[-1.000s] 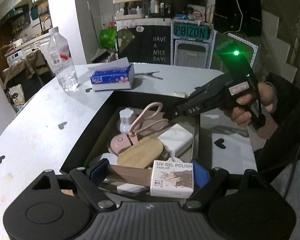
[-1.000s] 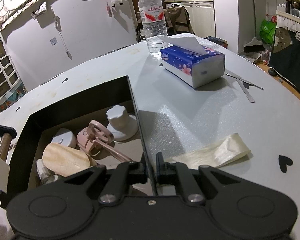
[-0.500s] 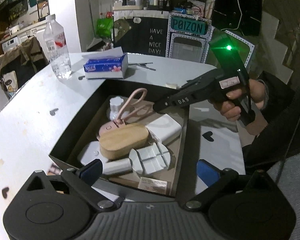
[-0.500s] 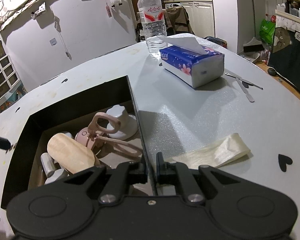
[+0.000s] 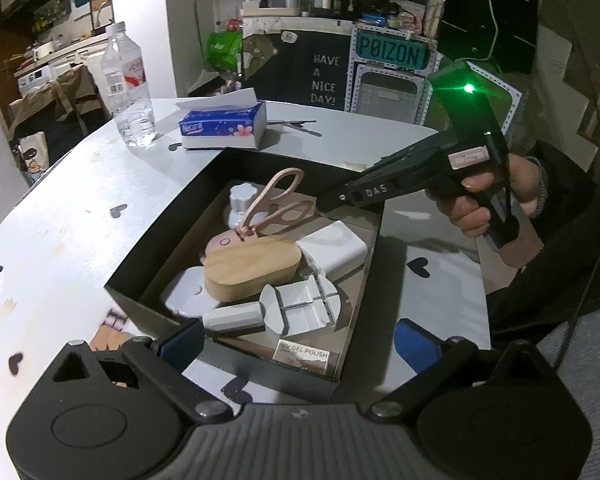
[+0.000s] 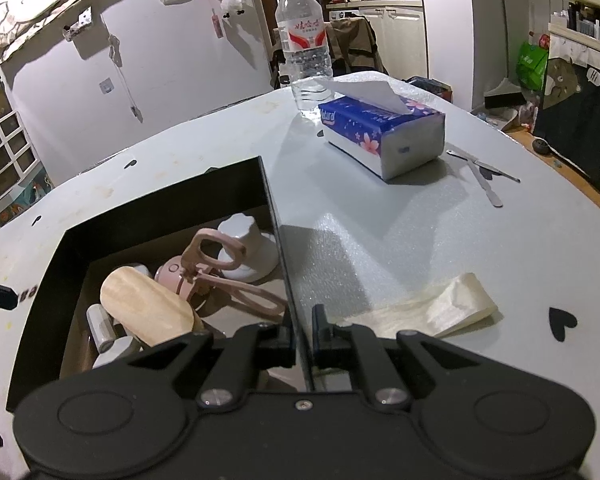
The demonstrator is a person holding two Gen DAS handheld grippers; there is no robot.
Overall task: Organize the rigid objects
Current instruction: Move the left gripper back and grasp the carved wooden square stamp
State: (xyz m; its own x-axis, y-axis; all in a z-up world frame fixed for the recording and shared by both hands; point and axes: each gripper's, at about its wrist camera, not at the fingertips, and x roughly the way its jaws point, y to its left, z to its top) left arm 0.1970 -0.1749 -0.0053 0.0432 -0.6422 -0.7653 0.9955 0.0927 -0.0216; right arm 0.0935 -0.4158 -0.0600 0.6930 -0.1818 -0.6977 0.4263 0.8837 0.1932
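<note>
A black box [image 5: 168, 220] on the white table holds several items: a wooden oval block [image 5: 252, 268], pink scissors [image 5: 272, 204], a white knob [image 5: 240, 200], a white block [image 5: 332, 248], a white tool [image 5: 296, 308] and the UV gel polish box [image 5: 304, 356] at its near wall. My left gripper [image 5: 300, 344] is open and empty just in front of the box. My right gripper [image 6: 302, 332] is shut on the box's right wall [image 6: 278, 232]; it also shows in the left wrist view [image 5: 340, 198].
A blue tissue pack [image 6: 380, 132] and a water bottle [image 6: 306, 44] stand at the back of the table. Metal nail tools [image 6: 484, 172] and a cream paper strip [image 6: 428, 308] lie right of the box. Shelves and a chalkboard sign [image 5: 324, 80] stand beyond.
My left gripper opened and let the UV gel polish box drop into the black box, then drew back. My right gripper has stayed clamped on the box wall.
</note>
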